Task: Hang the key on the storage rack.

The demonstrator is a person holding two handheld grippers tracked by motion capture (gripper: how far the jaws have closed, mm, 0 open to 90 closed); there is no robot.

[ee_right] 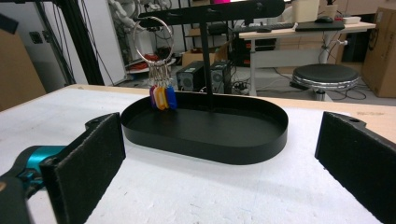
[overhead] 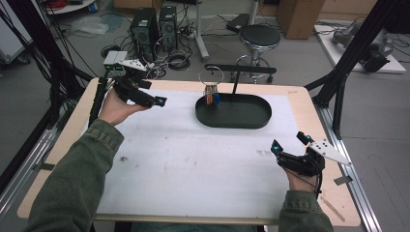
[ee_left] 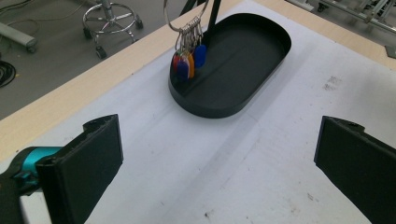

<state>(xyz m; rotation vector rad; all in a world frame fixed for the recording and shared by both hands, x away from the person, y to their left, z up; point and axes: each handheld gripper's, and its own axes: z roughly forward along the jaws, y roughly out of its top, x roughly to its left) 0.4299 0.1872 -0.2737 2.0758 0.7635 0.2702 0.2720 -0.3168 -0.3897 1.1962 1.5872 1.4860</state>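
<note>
Over the black oval tray (overhead: 251, 121), a big metal key ring w/ coloured tags (overhead: 211, 92) hangs from the stand's crossbar. Left gripper (overhead: 153, 99) and right gripper (overhead: 290, 143) flank the tray, fingers wide, empty. Judging: nothing started, ring untouched.

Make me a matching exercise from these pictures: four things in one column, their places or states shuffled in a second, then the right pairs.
Things:
1. key ring
2. oval tray
3. left gripper
4. stool

Places or states:
A. on the floor beyond the table
B. hanging from the stand's crossbar
C. black, on the white mat
D. open, held above the table's far left

Pairs: 1-B, 2-C, 3-D, 4-A
</note>
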